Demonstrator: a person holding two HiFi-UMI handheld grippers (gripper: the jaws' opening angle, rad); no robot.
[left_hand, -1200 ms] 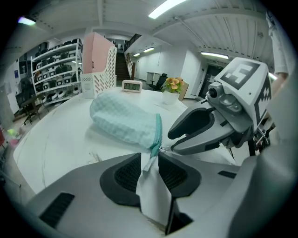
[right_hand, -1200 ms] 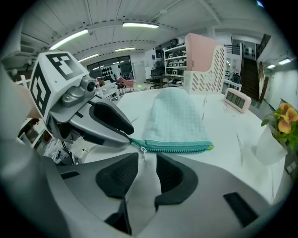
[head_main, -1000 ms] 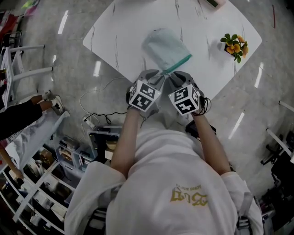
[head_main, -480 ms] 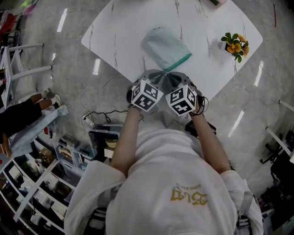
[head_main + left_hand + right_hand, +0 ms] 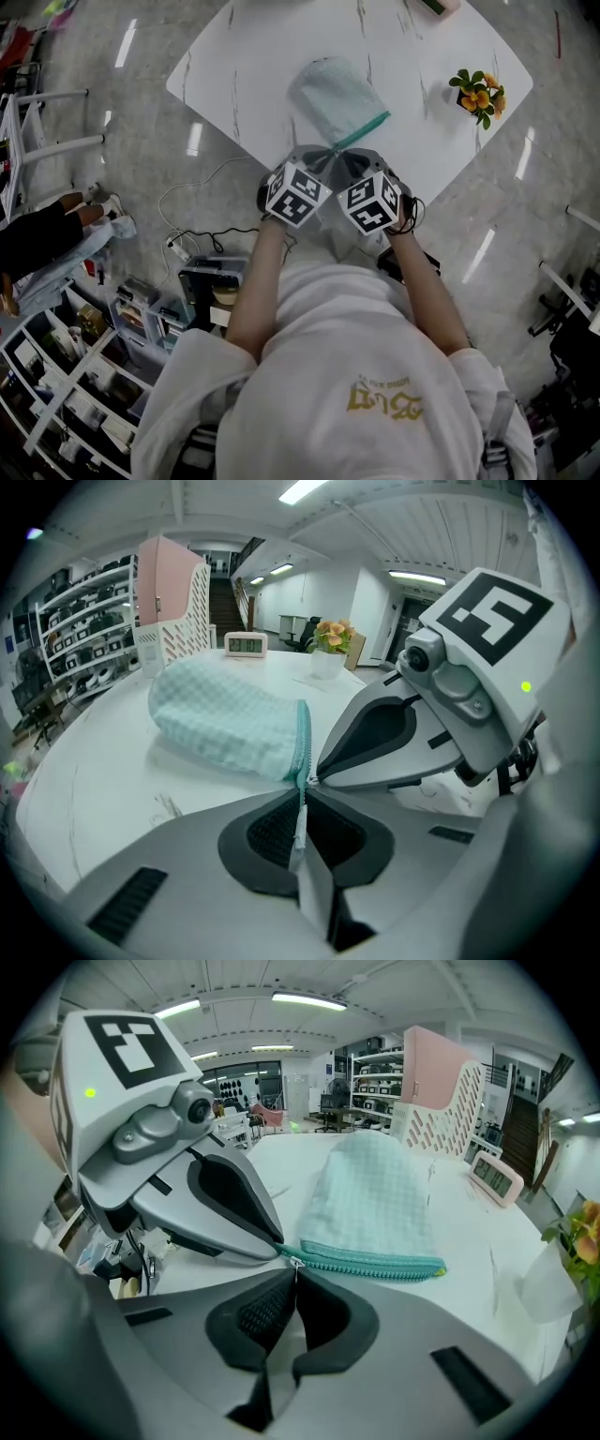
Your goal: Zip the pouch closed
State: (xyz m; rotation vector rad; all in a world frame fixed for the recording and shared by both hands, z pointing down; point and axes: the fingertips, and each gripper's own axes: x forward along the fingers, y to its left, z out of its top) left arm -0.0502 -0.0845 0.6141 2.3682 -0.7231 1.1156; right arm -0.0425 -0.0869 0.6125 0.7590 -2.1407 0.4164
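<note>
Pale mint waffle-fabric pouch (image 5: 333, 94) lying near the corner of the white marble-veined table (image 5: 253, 56), left tool (image 5: 302, 787) closing on the pale zipper tail (image 5: 299, 825), right tool (image 5: 292, 1274) pinched tight on what looks like the small metal zipper pull (image 5: 297, 1263), tips side by side.

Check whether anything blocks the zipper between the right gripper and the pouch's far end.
Nothing visible does. The right gripper is shut on the pull, and from there the zipper runs unobstructed along the pouch to its far end. The left gripper, jaws closing on the tail, sits behind the pull.
</note>
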